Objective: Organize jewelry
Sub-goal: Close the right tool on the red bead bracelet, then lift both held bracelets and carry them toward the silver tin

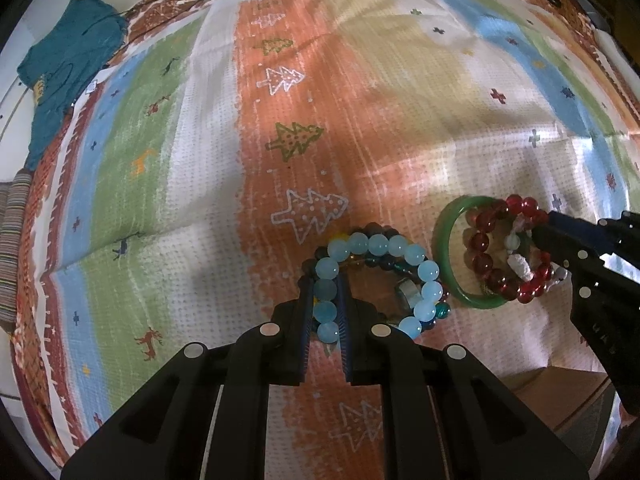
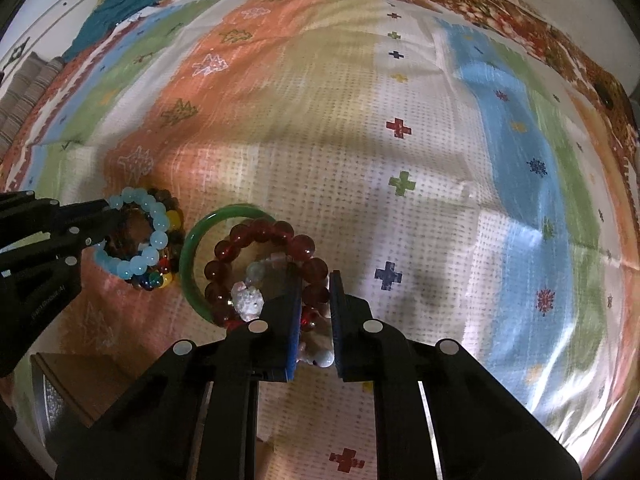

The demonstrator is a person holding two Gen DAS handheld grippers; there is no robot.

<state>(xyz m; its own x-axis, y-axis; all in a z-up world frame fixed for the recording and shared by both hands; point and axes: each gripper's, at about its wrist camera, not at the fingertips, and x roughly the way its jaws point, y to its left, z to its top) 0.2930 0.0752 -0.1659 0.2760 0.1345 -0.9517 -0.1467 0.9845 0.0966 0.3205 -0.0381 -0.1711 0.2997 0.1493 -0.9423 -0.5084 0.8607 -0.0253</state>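
Observation:
My left gripper [image 1: 325, 285] is shut on a light blue bead bracelet [image 1: 400, 246], which lies over a pile of dark and multicoloured bead bracelets [image 1: 408, 270] on the patterned cloth. In the right wrist view the blue bracelet [image 2: 154, 216] and left gripper [image 2: 105, 224] show at the left. My right gripper [image 2: 315, 280] is shut on a dark red bead bracelet [image 2: 256, 236], which lies partly over a green jade bangle [image 2: 190, 248] with white rough beads [image 2: 248, 298] inside. In the left wrist view the red bracelet [image 1: 482, 240], the bangle [image 1: 444, 224] and the right gripper [image 1: 540, 224] show at the right.
A colourful striped cloth [image 1: 312, 120] covers the surface. A teal garment [image 1: 68, 68] lies at the far left corner. A brown box [image 2: 84, 384] stands at the near edge, below the cloth. A striped fabric [image 1: 12, 240] lies at the left edge.

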